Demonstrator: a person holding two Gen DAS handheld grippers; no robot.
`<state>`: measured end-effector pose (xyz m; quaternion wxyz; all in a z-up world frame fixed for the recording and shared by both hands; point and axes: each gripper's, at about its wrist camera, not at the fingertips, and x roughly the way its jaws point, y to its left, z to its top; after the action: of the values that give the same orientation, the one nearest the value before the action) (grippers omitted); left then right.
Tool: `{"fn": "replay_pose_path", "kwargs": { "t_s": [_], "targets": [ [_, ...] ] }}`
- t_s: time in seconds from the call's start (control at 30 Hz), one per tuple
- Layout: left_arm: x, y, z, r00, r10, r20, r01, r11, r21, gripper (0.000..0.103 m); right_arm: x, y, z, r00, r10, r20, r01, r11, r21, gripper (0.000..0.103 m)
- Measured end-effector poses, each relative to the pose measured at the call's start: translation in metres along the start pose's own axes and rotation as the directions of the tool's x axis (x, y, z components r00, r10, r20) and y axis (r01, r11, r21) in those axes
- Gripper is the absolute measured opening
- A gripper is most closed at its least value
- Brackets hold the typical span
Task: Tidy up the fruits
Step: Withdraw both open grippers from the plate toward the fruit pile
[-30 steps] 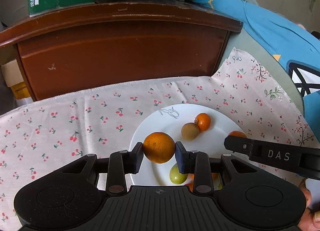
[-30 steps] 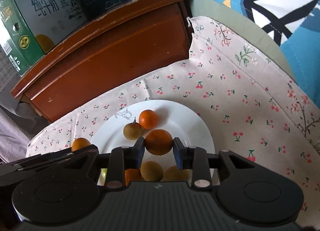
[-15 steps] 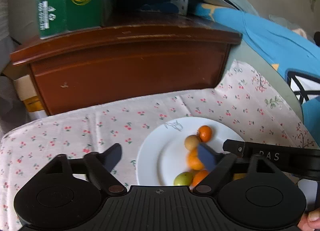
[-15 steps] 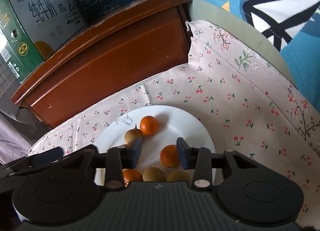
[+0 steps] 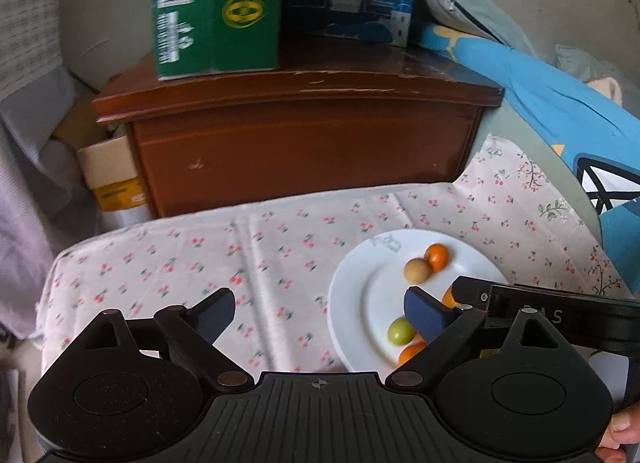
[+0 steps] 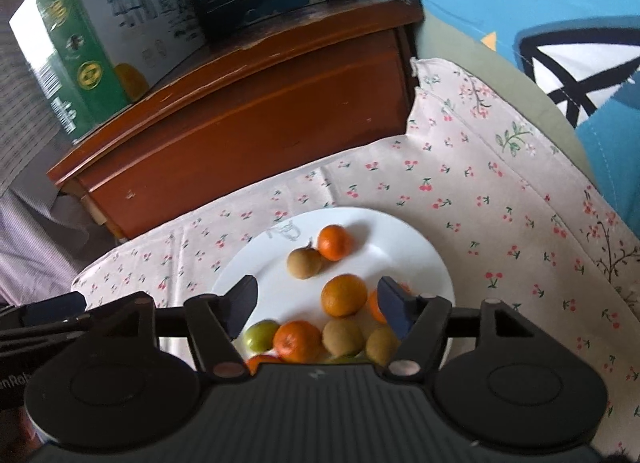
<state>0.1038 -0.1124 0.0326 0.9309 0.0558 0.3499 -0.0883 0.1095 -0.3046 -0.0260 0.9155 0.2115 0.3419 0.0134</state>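
Left gripper (image 5: 318, 313): jaws have just been opening and are standing wide, nothing between them, over the cherry-print cloth (image 5: 248, 259). Right gripper (image 6: 320, 305): jaws have just been opening, standing moderately wide and clear of the round, dimpled orange (image 6: 344, 295) lying beyond them. All the fruit is sitting on the smooth white plate (image 6: 412, 247), clustering toward its six o'clock edge; a tangerine (image 6: 335, 242) and a brown fruit (image 6: 305, 262) are touching near twelve o'clock.

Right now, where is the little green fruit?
The green fruit lies on the white plate, at its near left edge in the right wrist view, touching an orange on its right, just behind the right gripper's left finger.
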Motion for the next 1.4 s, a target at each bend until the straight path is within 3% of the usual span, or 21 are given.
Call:
{"fn": "replay_pose_path", "kwargs": {
  "t_s": [0.57, 0.93, 1.4],
  "targets": [
    [-0.039, 0.045, -0.021, 0.998, 0.036, -0.045, -0.040, 0.993, -0.111, 0.093, -0.029, 0.012, -0.034, 0.999, 0.034, 0.008, -0.033, 0.999, -0.002, 0.068],
    [-0.049, 0.055, -0.037, 0.996, 0.059, -0.073, -0.066, 0.994, -0.087, 0.093, -0.042, 0.031, -0.077, 0.998, 0.061, -0.031, -0.062, 0.997, -0.041, 0.068],
    [-0.043, 0.071, -0.057, 0.988, 0.084, -0.131, -0.096, 0.991, -0.090, 0.093, -0.026, 0.052, -0.114, 0.994, 0.070, -0.083, -0.080, 0.991, -0.111, 0.056]
  ]
}}
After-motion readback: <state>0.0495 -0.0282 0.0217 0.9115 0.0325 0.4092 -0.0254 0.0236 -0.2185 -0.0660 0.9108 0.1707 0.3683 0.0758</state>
